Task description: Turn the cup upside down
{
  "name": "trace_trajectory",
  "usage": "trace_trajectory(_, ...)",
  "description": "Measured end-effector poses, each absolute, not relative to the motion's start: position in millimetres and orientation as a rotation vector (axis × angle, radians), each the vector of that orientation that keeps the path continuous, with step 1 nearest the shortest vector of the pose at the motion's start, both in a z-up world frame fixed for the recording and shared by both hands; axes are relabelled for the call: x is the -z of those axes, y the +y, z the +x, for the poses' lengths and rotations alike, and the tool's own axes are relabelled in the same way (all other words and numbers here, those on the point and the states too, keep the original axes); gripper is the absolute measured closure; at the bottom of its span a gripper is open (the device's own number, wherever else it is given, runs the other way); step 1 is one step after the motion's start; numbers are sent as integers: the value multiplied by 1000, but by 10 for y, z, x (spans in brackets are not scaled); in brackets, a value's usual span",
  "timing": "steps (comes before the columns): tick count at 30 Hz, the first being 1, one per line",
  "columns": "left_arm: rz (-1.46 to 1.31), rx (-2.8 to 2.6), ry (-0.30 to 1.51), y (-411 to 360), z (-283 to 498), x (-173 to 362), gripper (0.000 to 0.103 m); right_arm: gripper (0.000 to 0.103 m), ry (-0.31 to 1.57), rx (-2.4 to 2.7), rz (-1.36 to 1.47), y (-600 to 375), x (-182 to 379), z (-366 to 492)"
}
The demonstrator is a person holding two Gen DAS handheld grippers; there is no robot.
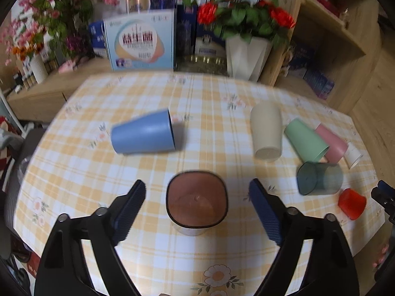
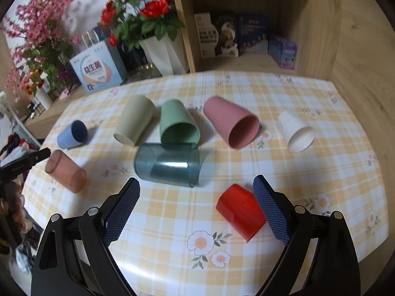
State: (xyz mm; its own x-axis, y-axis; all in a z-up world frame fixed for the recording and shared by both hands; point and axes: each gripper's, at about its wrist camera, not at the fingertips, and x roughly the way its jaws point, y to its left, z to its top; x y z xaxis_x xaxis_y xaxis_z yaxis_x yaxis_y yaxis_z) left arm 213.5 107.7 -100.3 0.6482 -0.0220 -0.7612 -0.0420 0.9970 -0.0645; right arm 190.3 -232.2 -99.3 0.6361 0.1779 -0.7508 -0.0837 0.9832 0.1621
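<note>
Several cups lie on their sides on a yellow checked tablecloth [image 1: 153,254]. A translucent brown cup [image 1: 196,200] lies with its mouth toward the left wrist camera, between the fingers of my open left gripper [image 1: 197,192] without touching them. It also shows in the right wrist view [image 2: 66,171]. My right gripper [image 2: 196,187] is open and empty. A small red cup [image 2: 240,211] lies against its right finger [image 2: 270,209], and a dark teal clear cup [image 2: 167,164] lies just beyond the tips.
A blue cup [image 1: 145,133], beige cup [image 1: 267,133], green cup [image 1: 306,140], pink cup [image 1: 332,144] and white cup [image 2: 297,132] lie further back. Flower vases [image 1: 246,56], boxes [image 1: 140,42] and a wooden shelf [image 2: 246,24] stand behind the table.
</note>
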Motion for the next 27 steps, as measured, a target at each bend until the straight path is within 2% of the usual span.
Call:
trace_trajectory(4,-53,-5,767,1016,1901,615,13,13,787,-144,111,-2319,655,1709)
trace_trajectory(6,-46,-10,712,981,1761,431,8,13,753,-137,108,-2320,509,1626)
trace_trajectory(13,-11,-46,556,792,1216,-61,6,13,647,-105,128,-2398,94,1287)
trace_trajectory(27,-27,-38,525,666,808,-246,6,13,596,-105,90,-2396,-206,899)
